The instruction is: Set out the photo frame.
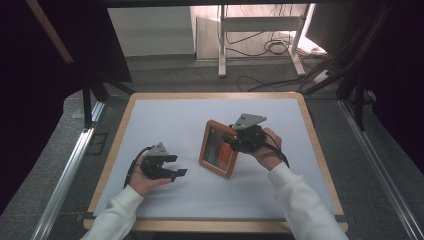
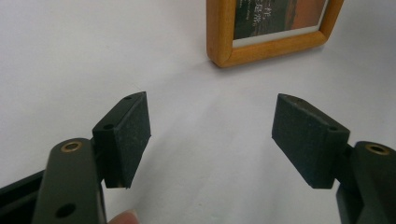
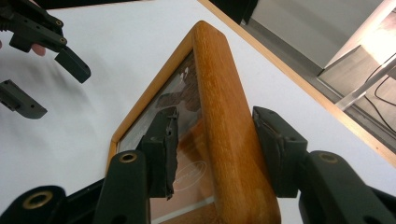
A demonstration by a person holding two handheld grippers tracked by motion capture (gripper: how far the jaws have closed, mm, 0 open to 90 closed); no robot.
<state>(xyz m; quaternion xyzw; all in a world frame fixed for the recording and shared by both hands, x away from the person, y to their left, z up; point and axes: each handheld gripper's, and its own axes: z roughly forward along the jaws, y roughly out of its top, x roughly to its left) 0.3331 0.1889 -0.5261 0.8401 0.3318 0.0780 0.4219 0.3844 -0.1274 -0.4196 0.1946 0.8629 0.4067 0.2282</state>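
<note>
The wooden picture frame [image 1: 218, 150] stands up on its edge near the middle of the white table [image 1: 165, 117], a bit toward 3 o'clock, and it leans back a little with its glass side facing 9 o'clock. In the right gripper view you can see the frame's rounded wooden side [image 3: 224, 126] squeezed between two black pads, one pad [image 3: 164, 154] on the glass and the other on the back. So the right gripper [image 1: 239, 140] is closed on the frame and holds it up from the 3 o'clock side. The left gripper [image 1: 172, 165] sits near the frame, at about 9 o'clock from it, and does not touch it. Its jaws are wide apart with nothing between them, and in the left gripper view the frame's bottom corner [image 2: 224, 51] is up ahead at about 1 o'clock. It looks like the step right now is standing the frame up, or holding it steady so the other hand can help. Next, the left gripper may need to slide toward 3 o'clock, line its open jaws up with the near side of the frame and close softly, because the glass could slip and the frame could tip over
</note>
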